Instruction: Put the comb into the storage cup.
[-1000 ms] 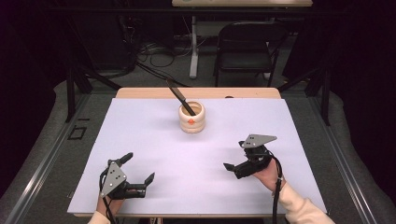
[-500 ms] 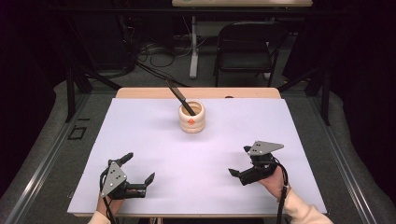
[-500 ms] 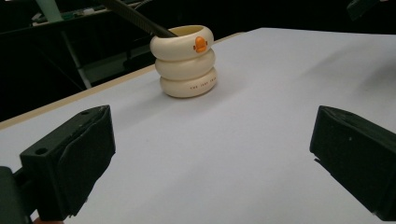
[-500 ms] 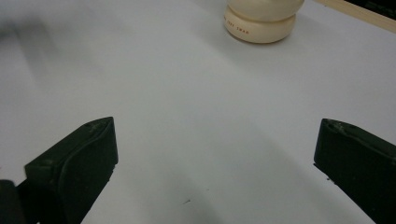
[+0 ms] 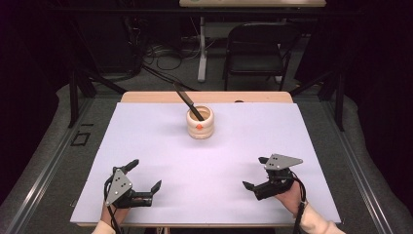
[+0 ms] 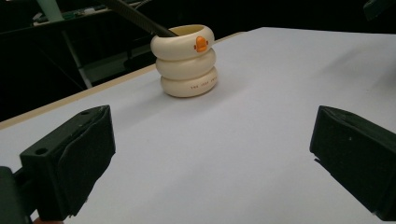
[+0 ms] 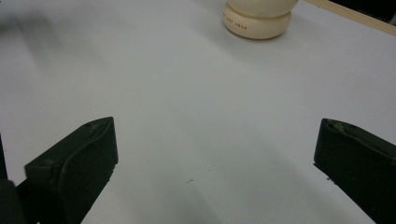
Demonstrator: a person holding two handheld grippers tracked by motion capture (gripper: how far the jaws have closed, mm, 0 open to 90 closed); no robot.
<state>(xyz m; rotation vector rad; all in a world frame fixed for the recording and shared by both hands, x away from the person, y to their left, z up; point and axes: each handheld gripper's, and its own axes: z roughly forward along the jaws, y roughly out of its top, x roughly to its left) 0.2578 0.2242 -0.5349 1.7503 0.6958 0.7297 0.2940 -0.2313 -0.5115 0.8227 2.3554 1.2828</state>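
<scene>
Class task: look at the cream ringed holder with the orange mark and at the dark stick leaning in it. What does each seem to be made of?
Ringed holder: probably ceramic or hard plastic. It is smooth, with a soft sheen, three moulded rounded rings and small printed lettering.
Dark stick: likely plastic or coated metal. It is matte black, straight and thin; the material stays uncertain.
Table cover: looks like matte white paper or laminate, flat and free of glare.

Table (image 5: 146, 146) brightly and evenly lit against dark surroundings; soft shadows beneath each tool and beside the pot (image 6: 187, 60); near jaws slightly blurred in gripper views
</scene>
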